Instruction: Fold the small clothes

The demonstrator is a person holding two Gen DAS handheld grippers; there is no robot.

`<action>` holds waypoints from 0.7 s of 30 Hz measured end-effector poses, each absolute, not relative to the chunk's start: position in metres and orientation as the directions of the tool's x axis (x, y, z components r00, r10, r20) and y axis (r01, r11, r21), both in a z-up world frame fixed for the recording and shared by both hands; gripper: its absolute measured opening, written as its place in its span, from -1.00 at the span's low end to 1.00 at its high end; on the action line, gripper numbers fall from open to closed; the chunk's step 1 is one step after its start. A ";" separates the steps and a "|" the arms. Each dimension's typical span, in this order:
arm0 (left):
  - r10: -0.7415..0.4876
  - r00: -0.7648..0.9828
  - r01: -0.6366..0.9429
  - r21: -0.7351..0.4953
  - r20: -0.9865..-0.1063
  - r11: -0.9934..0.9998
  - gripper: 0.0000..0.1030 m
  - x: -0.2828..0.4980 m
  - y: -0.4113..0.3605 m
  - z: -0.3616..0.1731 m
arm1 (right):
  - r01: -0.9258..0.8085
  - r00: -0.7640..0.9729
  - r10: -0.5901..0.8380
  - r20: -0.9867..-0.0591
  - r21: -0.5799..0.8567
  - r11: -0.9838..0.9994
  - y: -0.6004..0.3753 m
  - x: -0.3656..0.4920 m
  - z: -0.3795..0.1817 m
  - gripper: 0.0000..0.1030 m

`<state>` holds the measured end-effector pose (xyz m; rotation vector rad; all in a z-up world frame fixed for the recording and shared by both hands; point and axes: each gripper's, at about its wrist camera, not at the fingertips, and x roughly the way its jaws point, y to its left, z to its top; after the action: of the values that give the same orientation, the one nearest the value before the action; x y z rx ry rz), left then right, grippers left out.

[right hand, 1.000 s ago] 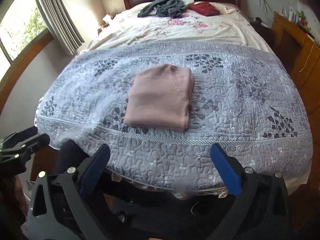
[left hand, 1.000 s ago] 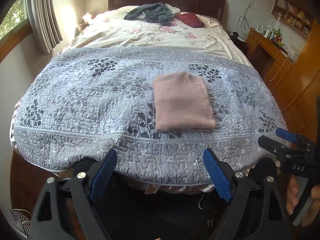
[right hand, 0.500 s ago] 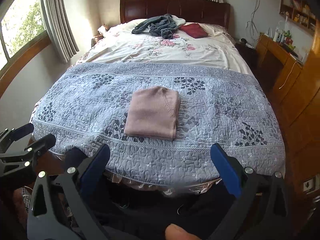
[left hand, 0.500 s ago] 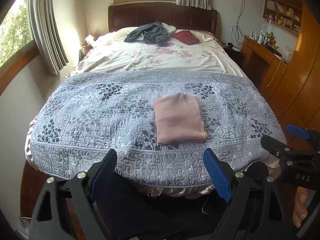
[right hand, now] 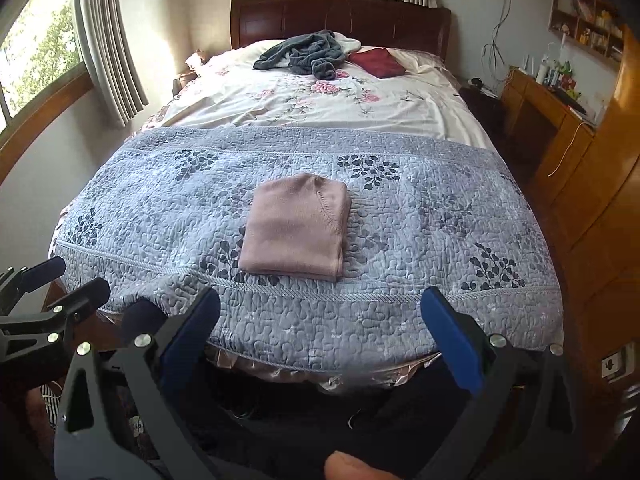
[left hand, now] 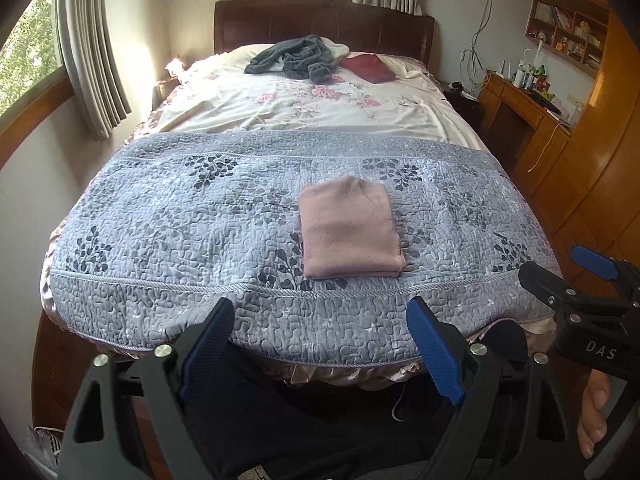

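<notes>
Pink sweater (left hand: 350,232) lies folded near the quilt's (left hand: 160,240) front edge. Left gripper (left hand: 320,344) and right gripper (right hand: 320,332) both released, empty. Risk: snagging one layer would undo the fold.

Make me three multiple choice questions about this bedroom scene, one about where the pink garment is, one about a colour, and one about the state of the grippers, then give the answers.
1. Where does the folded pink garment lie?
A. On the grey quilt near the foot of the bed
B. Against the headboard
C. On the wooden desk

2. What colour is the folded item beside the crumpled dark grey clothing at the head of the bed?
A. Yellow
B. Dark red
C. White

3. How are the left gripper and right gripper?
A. Both shut on the garment
B. One open, one shut
C. Both open, holding nothing

Answers: 1 A, it rests flat on the quilt's near half; 2 B, a maroon rectangle shows near the pillows; 3 C, the blue pads stand wide apart, short of the bed.
</notes>
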<state>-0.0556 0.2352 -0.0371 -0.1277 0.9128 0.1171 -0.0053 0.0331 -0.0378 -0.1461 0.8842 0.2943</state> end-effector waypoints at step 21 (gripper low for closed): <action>0.087 0.604 -0.184 -0.032 -0.792 0.982 0.71 -0.045 0.238 -0.034 | -0.343 0.580 0.209 -0.787 -0.004 0.939 0.041 0.005 -0.044 0.94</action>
<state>-0.0452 0.2375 -0.0336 -0.1148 0.9087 0.1576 0.0054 0.0406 -0.0437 -0.1620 0.8964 0.3242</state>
